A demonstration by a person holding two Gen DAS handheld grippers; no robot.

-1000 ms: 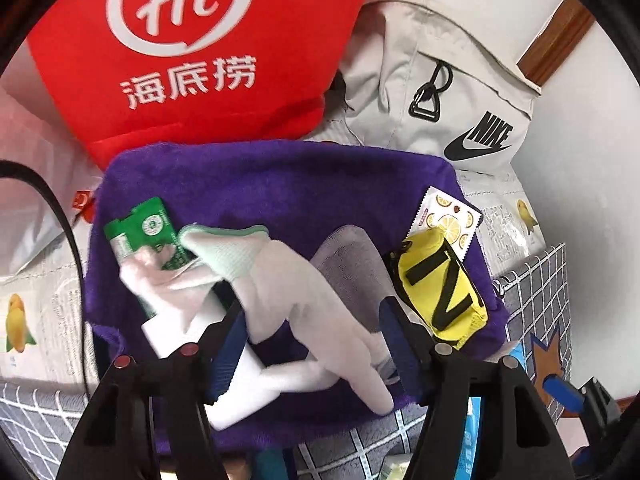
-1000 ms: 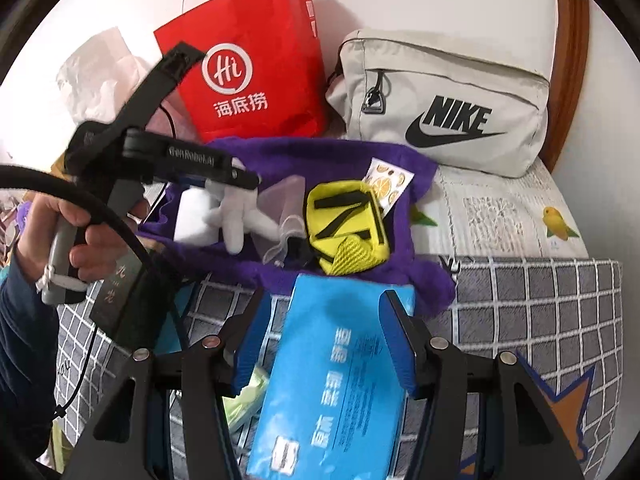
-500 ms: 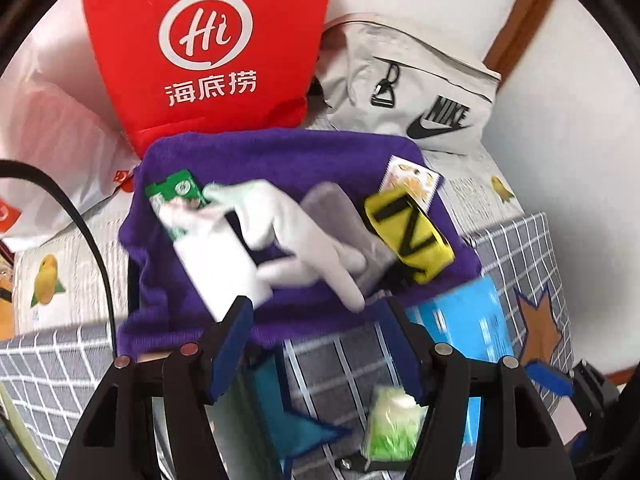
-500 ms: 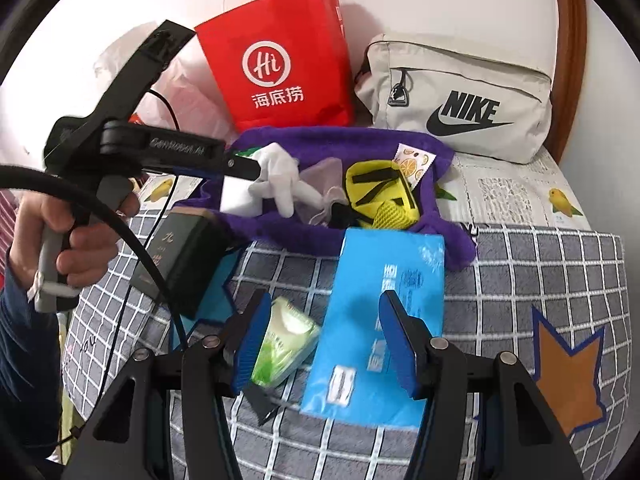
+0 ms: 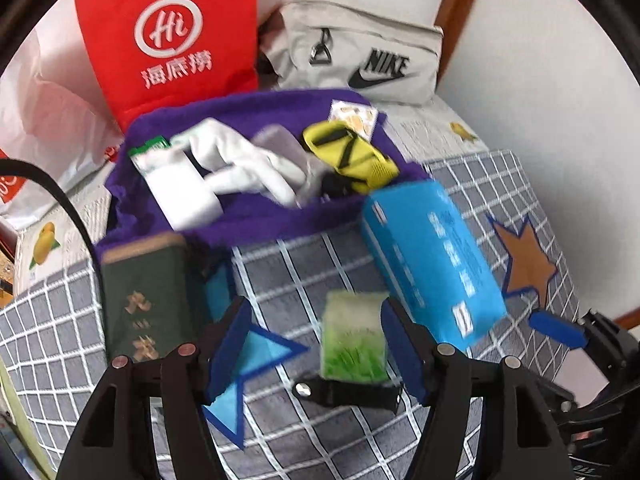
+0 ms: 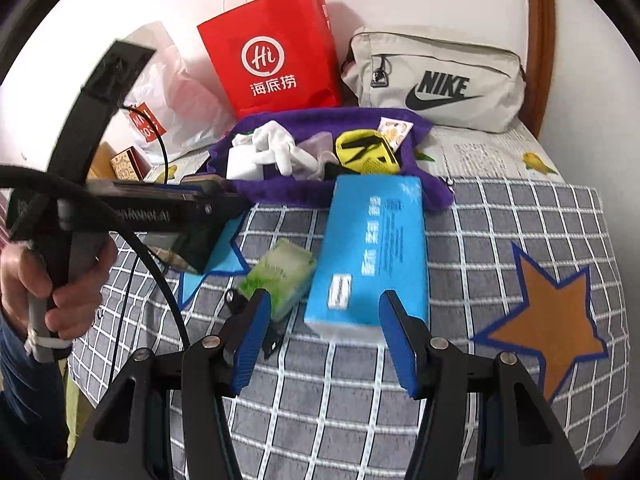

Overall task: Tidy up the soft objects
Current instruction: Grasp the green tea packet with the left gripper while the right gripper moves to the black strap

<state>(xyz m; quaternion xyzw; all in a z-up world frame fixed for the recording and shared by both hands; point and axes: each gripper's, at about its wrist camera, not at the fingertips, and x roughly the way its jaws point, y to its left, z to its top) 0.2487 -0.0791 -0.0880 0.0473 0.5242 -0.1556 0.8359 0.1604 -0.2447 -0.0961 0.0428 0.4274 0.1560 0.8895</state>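
1. The left wrist view is smeared, so the print on the green tissue pack (image 5: 354,338) is unreadable. A black strap clip (image 5: 344,394) lies at its near end, partly under the pack in the right wrist view.
2. The soft things sit on a bed with a grey checked cover (image 6: 500,216). One blue tissue pack (image 6: 374,252) lies lengthwise beside the green one, its far end touching the purple towel (image 6: 428,196).
3. On the towel lie one white glove (image 6: 276,146), one yellow pouch with black straps (image 6: 366,154), one white box (image 5: 182,190) and a greyish cloth (image 5: 286,148) half buried among them.
4. The left tool (image 5: 316,350) hangs over the green pack, its jaws opening and empty. The right tool (image 6: 324,338) stands half open, holding nothing, over the blue pack's near end.
5. A dark green box (image 5: 150,292) lies left of the packs. One red paper bag (image 6: 272,50) and one grey Nike bag (image 6: 436,80) stand by the far wall.
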